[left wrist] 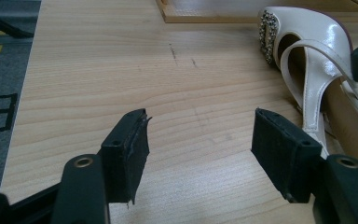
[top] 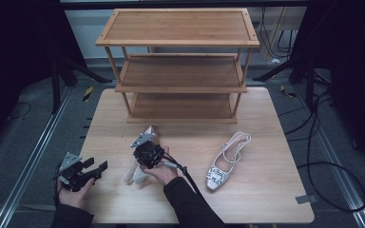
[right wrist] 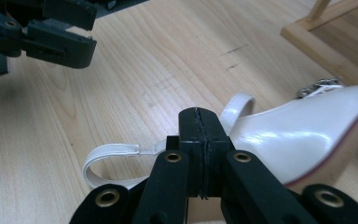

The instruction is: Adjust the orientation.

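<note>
A white slingback shoe with a jewelled buckle lies tilted on its side near the table's front middle. My right gripper is shut, and the shoe's thin strap runs into its closed jaws. From above, this gripper sits right over the shoe. My left gripper is open over bare wood, left of the shoe and apart from it. The matching second shoe rests flat on the table's right side.
A three-tier wooden shelf rack stands at the back of the wooden table; its base edge is just beyond the held shoe. Cables lie on the floor to the right.
</note>
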The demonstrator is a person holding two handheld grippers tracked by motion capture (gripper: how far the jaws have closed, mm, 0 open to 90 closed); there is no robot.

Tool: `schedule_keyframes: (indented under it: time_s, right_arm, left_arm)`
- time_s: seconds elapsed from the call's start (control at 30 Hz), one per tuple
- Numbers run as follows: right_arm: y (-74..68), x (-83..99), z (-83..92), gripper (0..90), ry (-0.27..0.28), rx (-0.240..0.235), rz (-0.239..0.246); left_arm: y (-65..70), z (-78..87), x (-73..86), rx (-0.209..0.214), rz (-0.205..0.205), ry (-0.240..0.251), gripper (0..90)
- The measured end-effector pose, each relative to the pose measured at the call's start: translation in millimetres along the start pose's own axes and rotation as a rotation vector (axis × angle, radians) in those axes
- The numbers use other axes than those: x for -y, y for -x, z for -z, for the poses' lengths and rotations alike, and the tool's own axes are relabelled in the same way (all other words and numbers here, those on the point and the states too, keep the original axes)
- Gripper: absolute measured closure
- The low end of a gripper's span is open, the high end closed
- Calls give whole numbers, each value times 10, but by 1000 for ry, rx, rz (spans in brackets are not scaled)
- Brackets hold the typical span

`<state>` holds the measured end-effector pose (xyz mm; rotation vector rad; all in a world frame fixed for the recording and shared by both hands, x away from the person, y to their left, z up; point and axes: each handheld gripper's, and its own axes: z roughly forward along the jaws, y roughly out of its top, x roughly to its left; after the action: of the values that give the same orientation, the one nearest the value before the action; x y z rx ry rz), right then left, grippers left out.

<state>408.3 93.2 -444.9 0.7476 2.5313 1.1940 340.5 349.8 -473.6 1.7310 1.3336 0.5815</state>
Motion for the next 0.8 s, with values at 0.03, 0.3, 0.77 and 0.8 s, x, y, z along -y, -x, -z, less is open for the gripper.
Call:
schedule_keyframes:
  time_s: [0.03, 0.3, 0.77, 0.8]
  right_arm:
    - [-19, 11, -62, 898, -21, -8, 14]
    - [-28, 68, -54, 899, -39, -12, 29]
    - [29, 361, 281, 900, 2, 9, 6]
    - [29, 361, 281, 900, 2, 9, 6]
  left_arm:
    - [0, -1, 1, 1, 0, -2, 351]
    - [-5, 2, 3, -1, 2, -2, 351]
    - [-5, 15, 5, 0, 5, 3, 350]
    - [-5, 15, 5, 0, 5, 3, 350]
